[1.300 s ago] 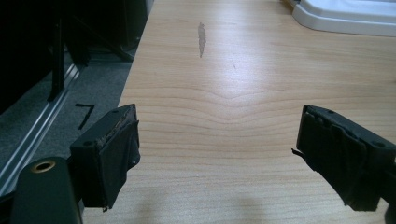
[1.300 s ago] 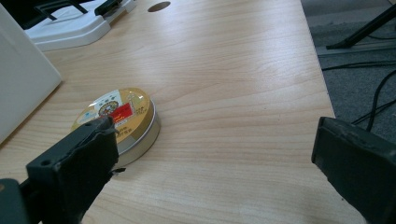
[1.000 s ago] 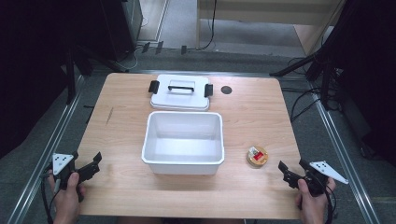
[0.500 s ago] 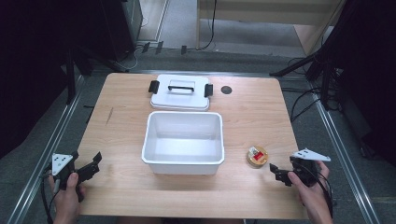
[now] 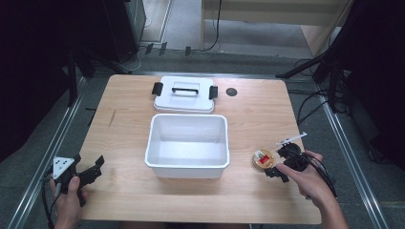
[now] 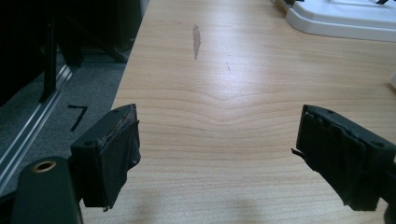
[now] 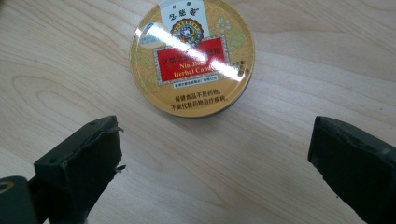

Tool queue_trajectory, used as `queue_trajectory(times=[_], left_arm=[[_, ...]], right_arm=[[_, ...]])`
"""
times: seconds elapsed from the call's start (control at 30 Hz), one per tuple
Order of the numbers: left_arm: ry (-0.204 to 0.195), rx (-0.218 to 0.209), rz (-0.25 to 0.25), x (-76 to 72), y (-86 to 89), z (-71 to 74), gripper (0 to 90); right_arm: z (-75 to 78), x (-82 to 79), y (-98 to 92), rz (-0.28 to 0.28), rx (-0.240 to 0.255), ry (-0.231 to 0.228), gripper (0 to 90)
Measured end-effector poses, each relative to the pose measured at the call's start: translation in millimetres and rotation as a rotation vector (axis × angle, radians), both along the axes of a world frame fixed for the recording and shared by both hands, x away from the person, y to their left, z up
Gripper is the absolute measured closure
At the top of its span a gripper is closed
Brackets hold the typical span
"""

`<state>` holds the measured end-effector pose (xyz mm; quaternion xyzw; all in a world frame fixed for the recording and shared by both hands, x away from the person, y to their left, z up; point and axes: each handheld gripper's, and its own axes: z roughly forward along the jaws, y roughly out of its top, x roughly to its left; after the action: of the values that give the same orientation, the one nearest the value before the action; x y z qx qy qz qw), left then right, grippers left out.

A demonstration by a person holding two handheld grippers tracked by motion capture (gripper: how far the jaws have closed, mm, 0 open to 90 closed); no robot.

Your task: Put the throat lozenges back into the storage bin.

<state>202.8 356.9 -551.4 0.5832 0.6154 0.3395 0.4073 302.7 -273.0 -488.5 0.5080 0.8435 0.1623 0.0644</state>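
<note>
The right gripper (image 5: 278,168) has advanced from the counter's (image 5: 248,200) right edge to the herbal candy tin (image 5: 263,160), jaws just opened wide and empty, evidently ready to grasp.

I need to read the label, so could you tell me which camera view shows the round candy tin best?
The right gripper view: the candy tin lies close ahead of the open jaws, lid up, its red label legible. The high view shows the tin small, right of the white bin, beside the right gripper. The left gripper view looks elsewhere, over bare table.
</note>
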Motion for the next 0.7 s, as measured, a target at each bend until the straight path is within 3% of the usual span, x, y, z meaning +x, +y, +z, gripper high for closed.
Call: queue_trajectory(times=[0.07,0.27,0.47,0.7], left_arm=[[0.002,0.000,-0.001,0.2,0.0,0.1,13.7],[0.003,-0.002,-0.005,0.5,0.2,0.0,13.7],[0.002,-0.008,-0.006,0.5,0.6,0.0,13.7],[0.001,-0.010,-0.009,0.9,0.9,-0.2,13.8]], right_arm=[[0.6,12.0,13.1,0.000,-0.063,0.069,4.1],[-4.7,30.3,36.8,-0.016,-0.109,0.157,7.2],[-11.4,42.0,49.1,-0.052,-0.133,0.181,10.3],[-24.3,49.1,56.8,-0.070,-0.203,0.216,20.4]])
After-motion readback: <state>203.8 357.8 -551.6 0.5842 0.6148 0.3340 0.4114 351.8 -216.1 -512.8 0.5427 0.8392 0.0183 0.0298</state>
